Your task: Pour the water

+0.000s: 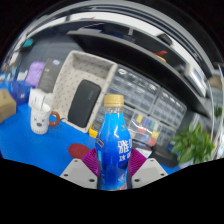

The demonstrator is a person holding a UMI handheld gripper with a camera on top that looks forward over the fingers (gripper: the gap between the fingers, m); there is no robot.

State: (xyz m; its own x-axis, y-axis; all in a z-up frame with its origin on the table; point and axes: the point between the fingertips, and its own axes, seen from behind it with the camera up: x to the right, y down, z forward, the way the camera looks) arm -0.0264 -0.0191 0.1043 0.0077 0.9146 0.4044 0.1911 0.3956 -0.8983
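Note:
A blue plastic bottle [114, 150] with a tan cap and a white-lettered label stands upright between my fingers, filling the gap. My gripper [113, 162] is shut on it, with the magenta pads [89, 160] pressing its sides. Beyond the fingers to the left, a white mug [39, 112] with an orange handle stands on the blue table surface [30, 145]. A small glass cup [146, 133] with red marks sits just right of the bottle.
A beige tray-like frame [82, 85] with a dark panel leans behind the mug. A purple container [35, 73] and a brown box [6, 104] are at the far left. A green plant [197, 143] stands at the right. Shelving fills the back.

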